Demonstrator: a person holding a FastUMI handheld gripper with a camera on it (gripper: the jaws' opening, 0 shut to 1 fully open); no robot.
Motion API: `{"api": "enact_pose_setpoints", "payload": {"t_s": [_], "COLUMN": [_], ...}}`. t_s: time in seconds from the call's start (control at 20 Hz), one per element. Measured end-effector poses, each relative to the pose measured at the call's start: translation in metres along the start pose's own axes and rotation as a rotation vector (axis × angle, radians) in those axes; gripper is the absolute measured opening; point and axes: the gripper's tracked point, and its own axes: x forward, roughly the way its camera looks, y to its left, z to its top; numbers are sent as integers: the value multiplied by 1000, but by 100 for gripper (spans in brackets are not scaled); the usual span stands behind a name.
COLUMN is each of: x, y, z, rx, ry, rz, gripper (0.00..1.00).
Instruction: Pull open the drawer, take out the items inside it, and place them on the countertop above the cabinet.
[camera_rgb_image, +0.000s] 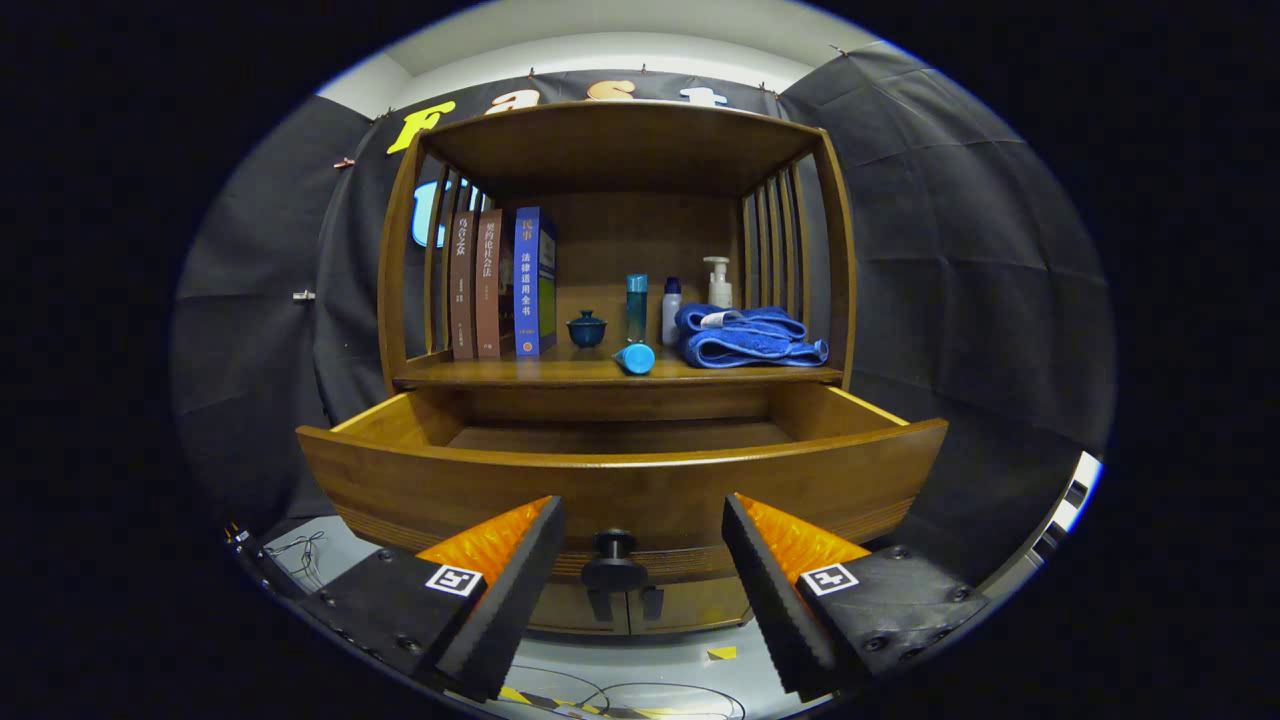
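claw (634, 560) spread wide, gripping nothing, knob (613, 565) between its fingers | drawer (620, 480) pulled open just ahead, floor looked bare | we judged risk: reaching in might snag drawer front or topple bottles (672, 310) on tabletop (560, 372)

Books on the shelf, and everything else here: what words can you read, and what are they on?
"民事" and "法律适用全书": spine of the blue book.
brown books: spine writing too blurred to read.
bottles: print too small to read.
gripper, open, fingers either side of the drawer knob: square code marks, no words.
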Motion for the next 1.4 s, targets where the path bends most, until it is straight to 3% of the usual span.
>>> {"api": "enact_pose_setpoints", "payload": {"t_s": [0.35, 0.75, 1.4], "x": [27, 29, 80], "y": [16, 19, 21], "z": [-20, -9, -1], "rx": [21, 17, 9], "ry": [28, 2, 33], "rz": [36, 39, 53], "gripper": [100, 98, 98]}}
